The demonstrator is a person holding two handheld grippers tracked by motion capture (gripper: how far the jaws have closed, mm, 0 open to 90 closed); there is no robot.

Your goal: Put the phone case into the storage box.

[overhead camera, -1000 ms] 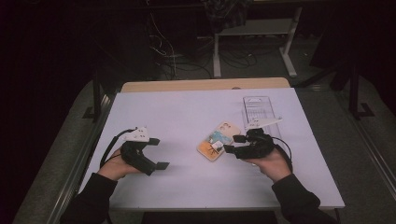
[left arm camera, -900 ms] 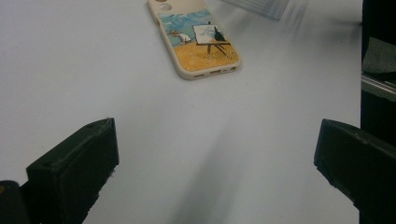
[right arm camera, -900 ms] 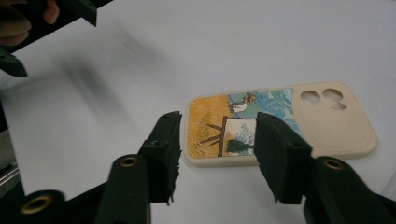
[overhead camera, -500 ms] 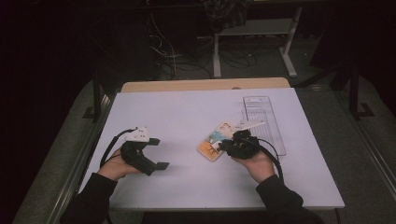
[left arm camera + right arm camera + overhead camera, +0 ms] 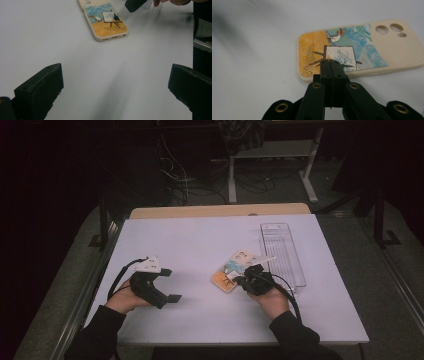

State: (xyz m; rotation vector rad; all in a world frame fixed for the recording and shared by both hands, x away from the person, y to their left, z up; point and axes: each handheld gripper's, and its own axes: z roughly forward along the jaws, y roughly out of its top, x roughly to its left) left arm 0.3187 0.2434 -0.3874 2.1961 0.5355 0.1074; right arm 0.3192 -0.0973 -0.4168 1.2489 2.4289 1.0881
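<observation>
Phone case (image 5: 234, 271) lying flat, printed back up, on the white surface (image 5: 200, 245), right of centre and just left of a clear plastic tray (image 5: 282, 252). In the high view its long axis runs on a slant, the end with the camera cut-outs pointing away from the person and toward the tray, the orange end (image 5: 222, 281) nearer the person.

Right claw (image 5: 245, 279): jaws have just been closing and now stand pressed together, nothing between them. In the right gripper view the closed tip (image 5: 331, 63) sits over the case's near long edge (image 5: 362, 75), above the painted easel; whether it touches the case cannot be told. The case lies directly ahead of this claw, long axis crosswise to the jaws.

Left claw (image 5: 165, 282): jaws spread wide and empty, held well apart from the case at the left of the surface. In the left gripper view the two pads (image 5: 40, 92) frame bare surface, with the case (image 5: 106, 21) far ahead, and its orange end turned this way.

Judgement: the right hand is by far the nearer, and any push or lift turns on that near long edge.
</observation>
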